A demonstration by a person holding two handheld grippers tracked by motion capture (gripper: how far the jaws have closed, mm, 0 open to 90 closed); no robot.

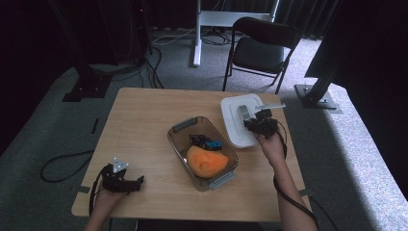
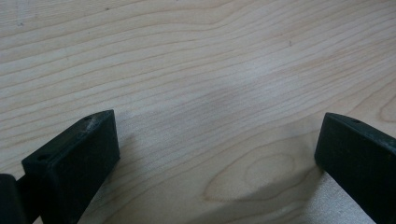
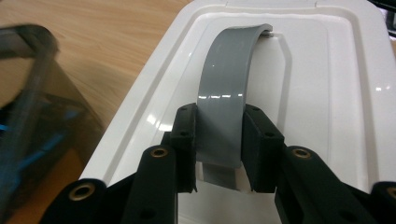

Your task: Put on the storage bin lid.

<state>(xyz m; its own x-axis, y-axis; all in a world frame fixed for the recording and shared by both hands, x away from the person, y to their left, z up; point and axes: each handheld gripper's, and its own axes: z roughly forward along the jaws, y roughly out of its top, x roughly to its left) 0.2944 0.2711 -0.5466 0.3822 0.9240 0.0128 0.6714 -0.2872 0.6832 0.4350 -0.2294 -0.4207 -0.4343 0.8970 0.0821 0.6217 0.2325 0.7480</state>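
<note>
Your right gripper [image 3: 219,144] is clamped on the grey handle [image 3: 229,102] of the white lid [image 1: 235,126], jaws pressing it from both sides. Lid sits on the table [image 1: 144,120] just right of the clear bin [image 1: 179,144], which holds an orange thing [image 1: 207,162] & a blue-black toy [image 1: 207,142]. Your left gripper [image 2: 217,154] sits well left of the bin, near the table's front edge, jaws wide apart w/ nothing between.

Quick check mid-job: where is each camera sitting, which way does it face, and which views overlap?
High view: above the person's side, looking forward and down on the table; both forearms, left gripper, right gripper.
Left gripper view: rides the left gripper, facing bare tabletop; jaws apart.
Right gripper view: rides the right gripper, jaws clamped on the lid handle.
Shared: lid and bin in high and right gripper views.
</note>
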